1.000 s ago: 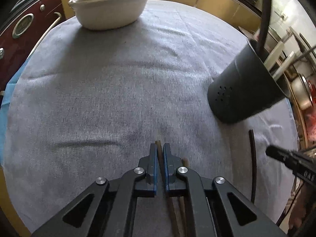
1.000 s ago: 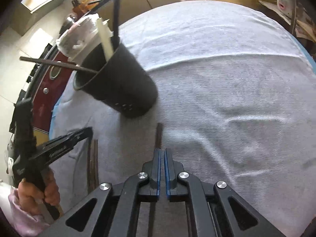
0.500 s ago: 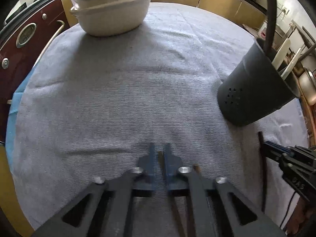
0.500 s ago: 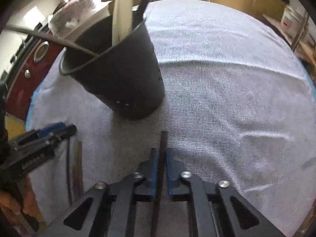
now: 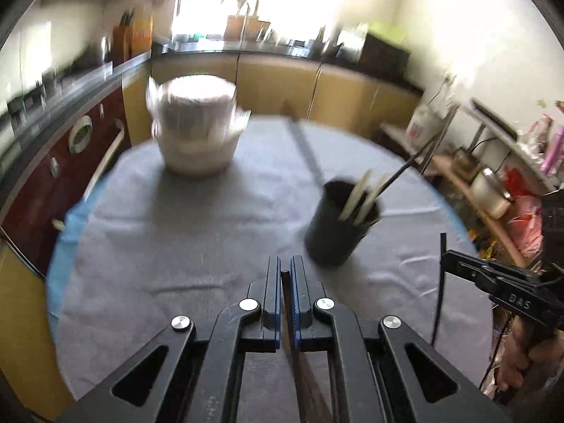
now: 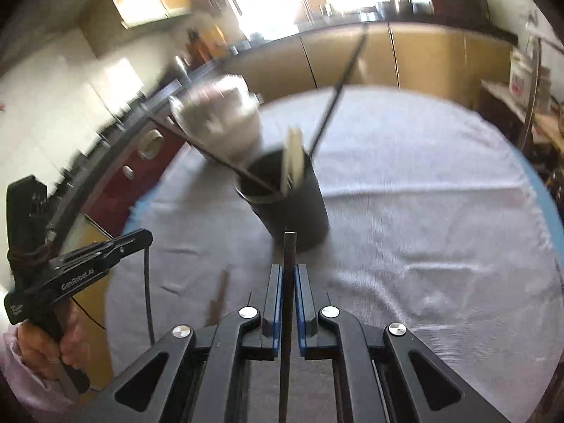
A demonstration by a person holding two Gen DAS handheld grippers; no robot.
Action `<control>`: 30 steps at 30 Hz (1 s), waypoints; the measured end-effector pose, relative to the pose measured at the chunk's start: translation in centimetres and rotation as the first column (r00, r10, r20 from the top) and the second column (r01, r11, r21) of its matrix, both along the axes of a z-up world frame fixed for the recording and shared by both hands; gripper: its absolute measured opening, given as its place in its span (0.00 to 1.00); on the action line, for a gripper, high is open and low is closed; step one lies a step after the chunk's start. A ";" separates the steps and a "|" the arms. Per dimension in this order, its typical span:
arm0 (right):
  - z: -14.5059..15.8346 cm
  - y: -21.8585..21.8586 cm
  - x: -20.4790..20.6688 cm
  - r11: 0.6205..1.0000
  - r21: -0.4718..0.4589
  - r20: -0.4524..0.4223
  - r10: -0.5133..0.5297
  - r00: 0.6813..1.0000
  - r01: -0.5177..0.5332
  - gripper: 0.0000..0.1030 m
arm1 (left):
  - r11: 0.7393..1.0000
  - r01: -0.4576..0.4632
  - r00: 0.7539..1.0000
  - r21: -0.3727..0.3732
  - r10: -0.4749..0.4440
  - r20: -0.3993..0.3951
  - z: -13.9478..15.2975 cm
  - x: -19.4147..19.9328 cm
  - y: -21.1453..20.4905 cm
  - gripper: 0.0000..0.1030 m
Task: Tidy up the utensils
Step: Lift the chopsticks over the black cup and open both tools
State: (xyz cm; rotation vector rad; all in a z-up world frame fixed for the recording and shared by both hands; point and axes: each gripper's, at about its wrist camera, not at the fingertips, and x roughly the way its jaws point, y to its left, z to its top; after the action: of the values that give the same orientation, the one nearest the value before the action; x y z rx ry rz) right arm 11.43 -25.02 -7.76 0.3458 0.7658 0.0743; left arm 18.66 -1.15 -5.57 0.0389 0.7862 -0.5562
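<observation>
Left wrist view: chopstick [image 5: 284, 276] now lifted off cloth [image 5: 211, 232].

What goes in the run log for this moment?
left gripper: shut on brown chopstick | right gripper: shut on dark chopstick | black holder: upright on cloth, utensils inside | phase: carrying

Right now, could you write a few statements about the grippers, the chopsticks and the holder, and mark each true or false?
1. The left gripper is shut on a brown chopstick. True.
2. The right gripper is open with nothing between its pads. False: it is shut on a dark chopstick.
3. The black utensil holder lies tipped over on the cloth. False: it stands upright.
4. The holder already contains pale utensils. True.
5. The white tub stands on the grey tablecloth. True.
</observation>
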 end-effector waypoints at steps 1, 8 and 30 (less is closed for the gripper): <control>0.9 0.0 -1.0 1.000 0.000 0.038 -0.008 0.999 0.008 0.07 | 1.000 0.007 1.000 -0.009 -0.007 0.029 1.0 -0.6 0.0 0.05; 5.0 0.8 -3.6 0.998 -0.027 0.216 -0.050 0.975 0.057 0.07 | 0.997 0.052 0.982 -0.056 -0.041 0.185 6.5 -3.5 -1.1 0.05; 17.9 1.1 3.7 0.983 -0.084 0.481 -0.104 0.870 0.164 0.07 | 0.986 0.098 0.917 -0.133 -0.037 0.398 18.4 2.0 -7.1 0.05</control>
State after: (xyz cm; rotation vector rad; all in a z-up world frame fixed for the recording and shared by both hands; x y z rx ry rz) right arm 15.09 -23.93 10.10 0.2479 0.2527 -0.0202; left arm 20.69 -8.24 12.83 0.0373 0.3476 -0.6475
